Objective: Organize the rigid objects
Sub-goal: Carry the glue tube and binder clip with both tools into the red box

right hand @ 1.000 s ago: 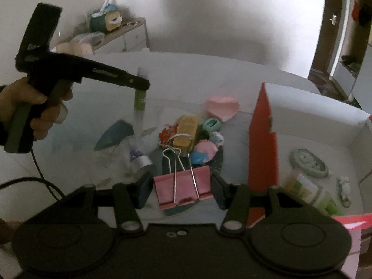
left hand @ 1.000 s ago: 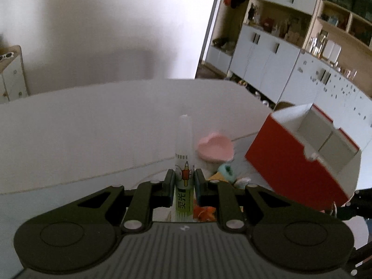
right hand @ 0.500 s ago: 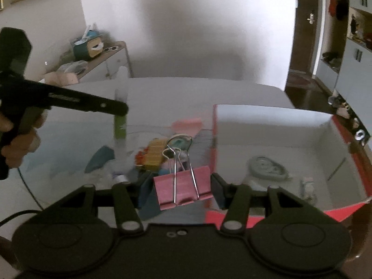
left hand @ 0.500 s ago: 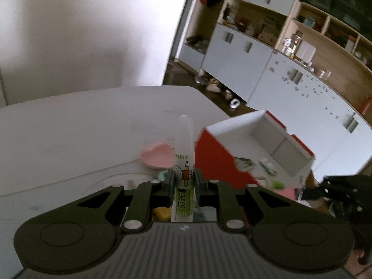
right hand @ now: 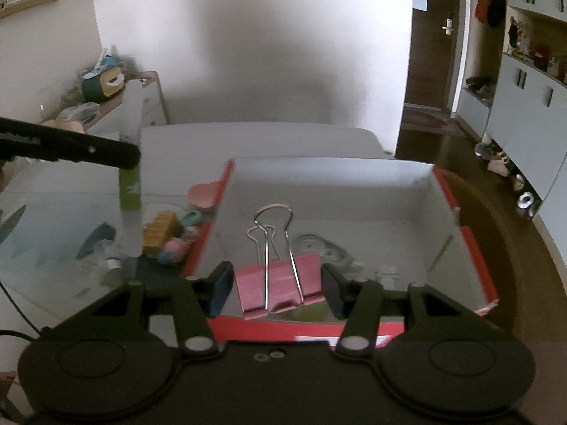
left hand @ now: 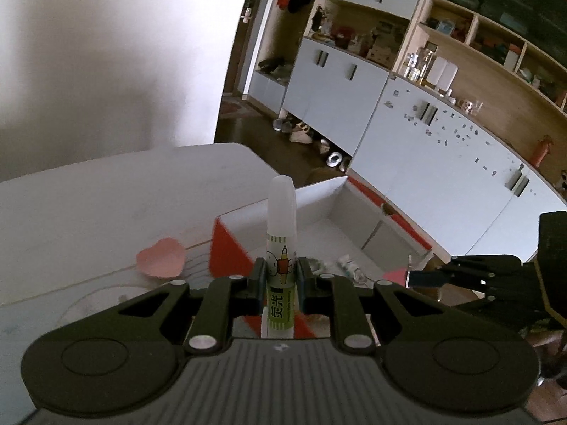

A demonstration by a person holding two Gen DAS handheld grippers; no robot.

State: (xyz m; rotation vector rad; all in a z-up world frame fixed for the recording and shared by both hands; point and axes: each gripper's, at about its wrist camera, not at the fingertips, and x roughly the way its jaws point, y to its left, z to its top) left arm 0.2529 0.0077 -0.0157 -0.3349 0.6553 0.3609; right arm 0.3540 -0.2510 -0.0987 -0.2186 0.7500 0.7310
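Between the jaws of the left gripper a green-labelled glue tube is clamped upright, its white cap pointing away from the camera, in front of the near corner of the red box. In the right wrist view the same tube is seen, blurred, held above the worktop just left of the box. Between the jaws of the right gripper a pink binder clip is gripped by its two sides, its wire handles folded forward, above the white interior of the red box. Inside the box a round grey-green object is seen beyond the clip; a few small items lie there too, too blurred to identify. On the worktop left of the box a pink heart-shaped piece lies against the box's wall, and nearer the camera a cluster of small things is gathered, among them a yellow block. Beyond the worktop, white cabinets stand along the wall.
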